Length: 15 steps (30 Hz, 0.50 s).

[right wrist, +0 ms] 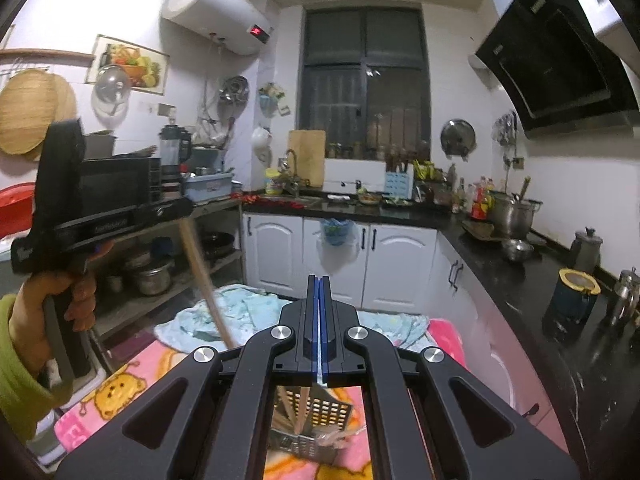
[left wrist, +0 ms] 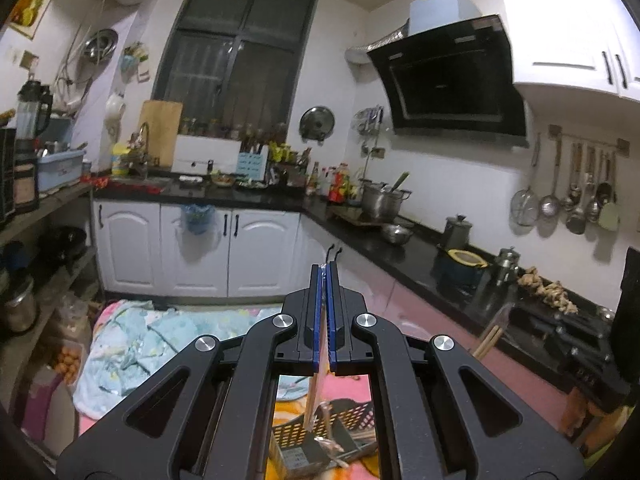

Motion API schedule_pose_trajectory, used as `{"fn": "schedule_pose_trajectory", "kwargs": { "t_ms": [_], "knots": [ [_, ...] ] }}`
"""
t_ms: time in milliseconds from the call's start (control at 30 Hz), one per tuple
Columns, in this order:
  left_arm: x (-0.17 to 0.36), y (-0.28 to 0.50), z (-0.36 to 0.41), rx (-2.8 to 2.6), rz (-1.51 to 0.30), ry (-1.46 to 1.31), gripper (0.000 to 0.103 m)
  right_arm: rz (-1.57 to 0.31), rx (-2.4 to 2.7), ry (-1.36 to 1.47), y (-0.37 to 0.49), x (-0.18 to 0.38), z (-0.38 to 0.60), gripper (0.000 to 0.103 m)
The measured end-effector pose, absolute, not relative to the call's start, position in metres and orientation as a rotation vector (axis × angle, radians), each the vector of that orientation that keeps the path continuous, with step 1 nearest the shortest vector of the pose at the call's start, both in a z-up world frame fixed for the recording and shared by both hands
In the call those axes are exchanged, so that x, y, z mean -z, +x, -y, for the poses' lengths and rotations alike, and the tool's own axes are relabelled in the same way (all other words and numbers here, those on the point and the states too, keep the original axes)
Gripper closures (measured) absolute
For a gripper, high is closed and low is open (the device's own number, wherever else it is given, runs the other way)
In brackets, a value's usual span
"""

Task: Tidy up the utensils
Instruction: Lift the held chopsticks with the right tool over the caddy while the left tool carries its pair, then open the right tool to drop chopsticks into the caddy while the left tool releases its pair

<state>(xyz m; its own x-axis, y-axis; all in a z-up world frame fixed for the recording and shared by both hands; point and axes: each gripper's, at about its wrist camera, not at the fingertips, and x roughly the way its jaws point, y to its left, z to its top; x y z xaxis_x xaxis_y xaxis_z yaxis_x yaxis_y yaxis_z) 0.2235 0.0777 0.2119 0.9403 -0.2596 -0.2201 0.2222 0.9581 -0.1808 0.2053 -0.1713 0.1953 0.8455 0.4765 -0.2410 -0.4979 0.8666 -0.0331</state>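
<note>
Left gripper fingers pinch wooden stick; right gripper fingers closed, empty.

Below claw: pink cartoon-print blanket as work surface; perforated utensil basket directly on it; crumpled light-blue cloth ahead, overlapping its far edge

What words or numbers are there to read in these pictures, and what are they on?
Nothing reads clearly.
Red digits on the water heater display: too blurred.
Logo on the range hood: too blurred.
Paper label in the basket: too small.
</note>
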Motion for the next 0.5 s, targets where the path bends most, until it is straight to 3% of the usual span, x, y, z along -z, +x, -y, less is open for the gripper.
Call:
{"fn": "schedule_pose_trajectory", "kwargs": {
  "t_ms": [500],
  "knots": [
    [-0.131,0.263,-0.074,0.222,-0.376,-0.178,0.103,-0.351,-0.48,-0.078,0.262,-0.154,0.159,0.102]
  ]
}}
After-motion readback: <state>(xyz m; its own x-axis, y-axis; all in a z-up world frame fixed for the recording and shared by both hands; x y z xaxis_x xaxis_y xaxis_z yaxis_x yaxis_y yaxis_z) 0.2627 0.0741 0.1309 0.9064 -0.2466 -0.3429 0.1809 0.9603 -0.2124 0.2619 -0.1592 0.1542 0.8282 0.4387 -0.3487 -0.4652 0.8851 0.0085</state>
